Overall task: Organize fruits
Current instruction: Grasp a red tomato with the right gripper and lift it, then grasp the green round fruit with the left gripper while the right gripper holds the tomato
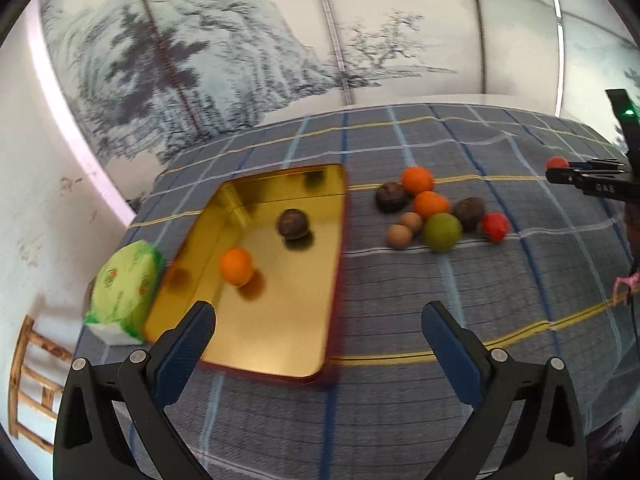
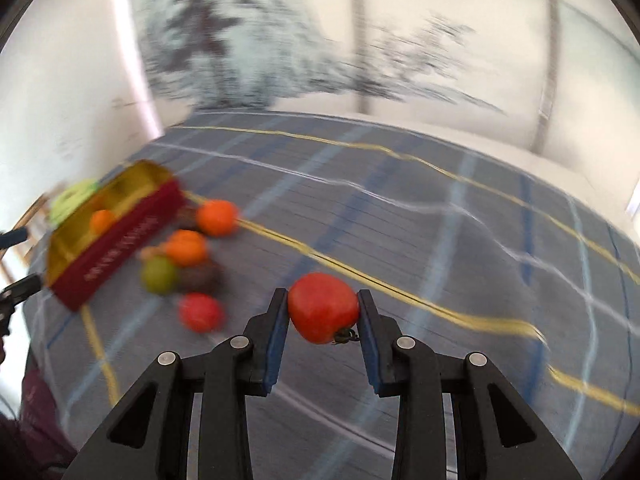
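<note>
A gold tin tray (image 1: 280, 332) with red sides lies on the checked cloth; an orange (image 1: 236, 266) and a dark brown fruit (image 1: 294, 223) rest in it. Right of the tray sits a cluster: two oranges (image 1: 417, 180), dark fruits (image 1: 391, 197), tan round ones (image 1: 399, 236), a green fruit (image 1: 442, 232) and a red fruit (image 1: 495, 227). My left gripper (image 1: 320, 324) hovers open over the tray's near end. My right gripper (image 2: 323, 312) is shut on a red tomato (image 2: 322, 306), held above the cloth right of the cluster (image 2: 188, 248). In the left wrist view the right gripper (image 1: 558, 170) shows at the far right.
A green packet (image 1: 126, 288) lies against the tray's left side near the table edge. A wooden chair (image 1: 28, 376) stands beyond that edge. A painted wall panel backs the table. The tray (image 2: 116, 248) appears at the left in the right wrist view.
</note>
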`<action>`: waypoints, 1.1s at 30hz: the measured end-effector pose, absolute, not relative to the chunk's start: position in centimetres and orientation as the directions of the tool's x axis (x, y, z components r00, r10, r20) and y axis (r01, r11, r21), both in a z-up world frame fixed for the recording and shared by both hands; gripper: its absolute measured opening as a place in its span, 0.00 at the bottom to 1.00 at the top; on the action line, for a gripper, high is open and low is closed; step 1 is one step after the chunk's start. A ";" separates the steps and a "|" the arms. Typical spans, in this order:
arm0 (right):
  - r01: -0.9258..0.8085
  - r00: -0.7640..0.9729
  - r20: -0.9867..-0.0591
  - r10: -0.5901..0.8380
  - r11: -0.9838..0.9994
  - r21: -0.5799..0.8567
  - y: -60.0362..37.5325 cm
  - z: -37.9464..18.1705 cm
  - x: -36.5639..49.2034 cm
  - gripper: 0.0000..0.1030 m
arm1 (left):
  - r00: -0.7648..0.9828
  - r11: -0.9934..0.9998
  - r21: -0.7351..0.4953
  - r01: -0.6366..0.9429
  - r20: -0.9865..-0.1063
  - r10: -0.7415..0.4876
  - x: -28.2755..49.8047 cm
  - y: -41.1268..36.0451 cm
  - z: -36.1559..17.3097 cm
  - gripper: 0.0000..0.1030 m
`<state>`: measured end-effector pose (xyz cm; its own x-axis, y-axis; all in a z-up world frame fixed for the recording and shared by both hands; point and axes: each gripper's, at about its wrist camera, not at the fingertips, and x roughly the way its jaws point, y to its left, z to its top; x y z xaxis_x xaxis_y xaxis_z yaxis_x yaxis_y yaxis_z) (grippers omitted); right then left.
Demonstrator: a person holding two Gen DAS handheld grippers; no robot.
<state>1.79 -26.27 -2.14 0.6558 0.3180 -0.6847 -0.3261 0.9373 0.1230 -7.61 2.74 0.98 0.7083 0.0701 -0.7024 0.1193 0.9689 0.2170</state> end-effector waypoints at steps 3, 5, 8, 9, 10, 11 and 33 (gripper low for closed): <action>-0.244 0.655 -0.702 0.279 0.958 0.153 -29.0 -3.3 2.2 0.34 | 0.694 0.966 0.207 0.153 -0.719 0.044 -7.0 1.6 0.7 0.99; -0.197 0.648 -0.714 0.264 0.964 0.178 -30.4 -4.1 2.5 0.34 | 0.682 0.965 0.197 0.172 -0.731 0.027 -6.6 1.0 0.5 0.99; -0.157 0.636 -0.728 0.255 0.967 0.202 -31.7 -5.2 2.7 0.34 | 0.663 0.964 0.166 0.206 -0.749 -0.013 -6.0 0.3 0.2 0.99; -0.145 0.632 -0.732 0.255 0.967 0.211 -32.1 -5.5 2.8 0.34 | 0.655 0.964 0.154 0.218 -0.755 -0.027 -5.8 -0.1 0.0 0.99; -0.136 0.629 -0.735 0.254 0.967 0.217 -32.3 -5.8 2.7 0.34 | 0.649 0.963 0.147 0.228 -0.760 -0.038 -5.5 -0.3 -0.1 0.99; -0.124 0.624 -0.740 0.250 0.967 0.222 -32.7 -6.2 2.6 0.34 | 0.643 0.961 0.140 0.240 -0.764 -0.049 -5.3 -0.7 -0.3 0.99; -0.127 0.626 -0.705 0.334 0.935 0.330 -34.2 -6.5 2.5 0.34 | 0.551 0.958 0.049 0.281 -0.826 -0.120 1.8 -5.4 -4.3 0.76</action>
<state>2.48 -34.15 -6.54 0.6264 0.3336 -0.7045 -0.1269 0.9354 0.3301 1.77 -5.43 -4.27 0.5513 -0.1198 -0.8257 0.2812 0.9584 0.0487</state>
